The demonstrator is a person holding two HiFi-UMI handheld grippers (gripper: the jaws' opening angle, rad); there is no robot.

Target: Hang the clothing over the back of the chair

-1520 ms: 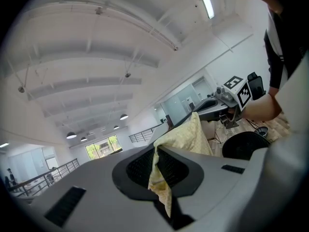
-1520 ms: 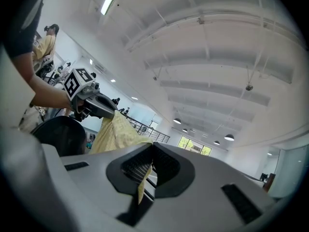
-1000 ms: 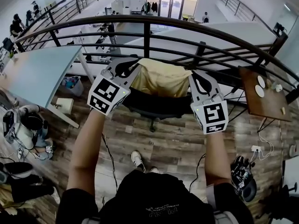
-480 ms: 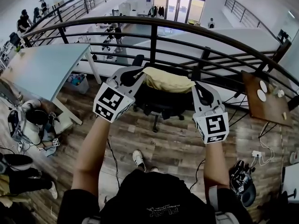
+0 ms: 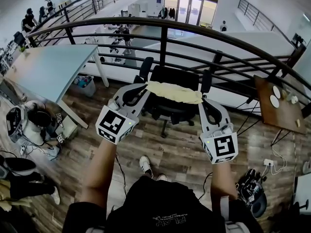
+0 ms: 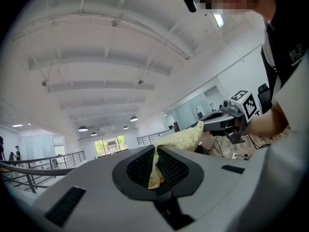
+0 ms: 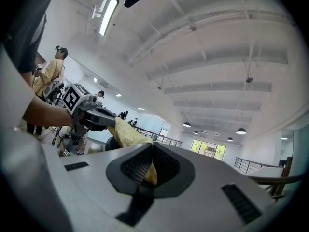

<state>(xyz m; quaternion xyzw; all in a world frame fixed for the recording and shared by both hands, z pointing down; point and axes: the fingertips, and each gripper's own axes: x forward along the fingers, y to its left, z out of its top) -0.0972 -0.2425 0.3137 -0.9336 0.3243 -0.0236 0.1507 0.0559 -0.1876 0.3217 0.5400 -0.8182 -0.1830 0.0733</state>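
Note:
A pale yellow garment [image 5: 174, 91] stretches level between my two grippers, just above the back of a black office chair [image 5: 175, 79]. My left gripper [image 5: 144, 87] is shut on its left end, where the cloth [image 6: 157, 166] is pinched between the black pads. My right gripper [image 5: 202, 101] is shut on the right end, with yellow cloth [image 7: 145, 166] clamped in its jaws. The far gripper shows in each gripper view, holding the other end. The chair's seat and base lie mostly beneath the garment.
A dark metal railing [image 5: 165, 33] curves behind the chair. A light blue table [image 5: 43, 69] stands at the left, with a vacuum and bags [image 5: 24, 125] on the wooden floor beside it. A brown side table [image 5: 277, 103] sits at the right. My shoes [image 5: 146, 166] are below.
Both grippers have moved toward me and lower in the head view, carrying the garment. It hung as a broad sheet before; now it is pulled into a narrow band above the chair back.

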